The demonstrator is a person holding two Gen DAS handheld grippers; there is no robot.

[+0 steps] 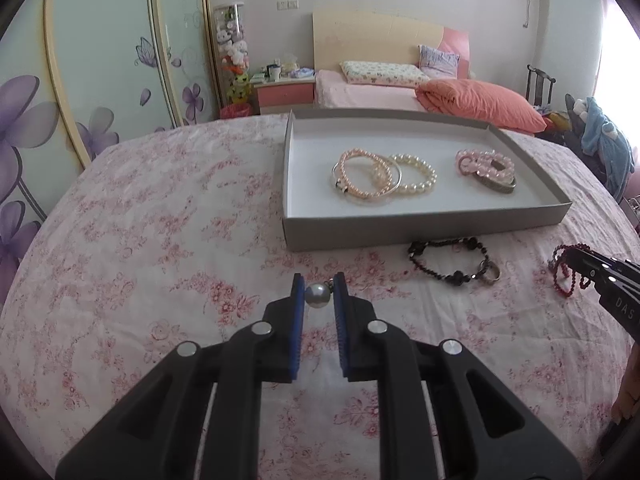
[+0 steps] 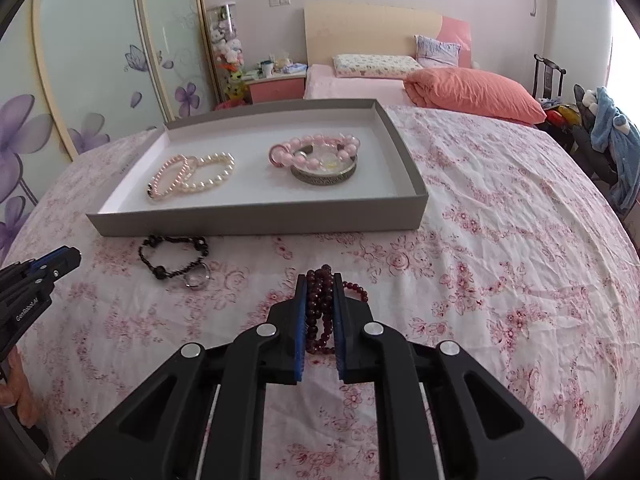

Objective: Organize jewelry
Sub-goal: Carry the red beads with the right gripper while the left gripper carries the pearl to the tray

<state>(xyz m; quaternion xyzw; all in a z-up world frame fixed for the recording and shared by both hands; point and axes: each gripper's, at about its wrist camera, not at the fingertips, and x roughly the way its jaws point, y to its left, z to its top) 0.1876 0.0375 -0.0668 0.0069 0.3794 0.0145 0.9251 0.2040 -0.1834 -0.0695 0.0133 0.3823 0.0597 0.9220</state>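
My left gripper (image 1: 319, 294) is shut on a single grey pearl piece (image 1: 317, 296), held just above the floral bedsheet. My right gripper (image 2: 320, 300) is shut on a dark red bead bracelet (image 2: 320, 304), whose loops stick out past the pads and to the right. A grey shallow box (image 1: 420, 226) lies beyond both grippers. It holds a pink pearl bracelet (image 1: 362, 174), a white pearl bracelet (image 1: 418, 174) and a pink bead bracelet on a metal bangle (image 1: 486, 168). A black bead bracelet with a ring (image 1: 452, 260) lies on the sheet in front of the box.
The work surface is a bed with a pink floral sheet (image 1: 140, 220). Behind it stand another bed with an orange pillow (image 1: 480, 104), a nightstand (image 1: 284, 92) and wardrobe doors with purple flowers (image 1: 24, 120). A chair with blue clothing (image 1: 604, 136) is at the right.
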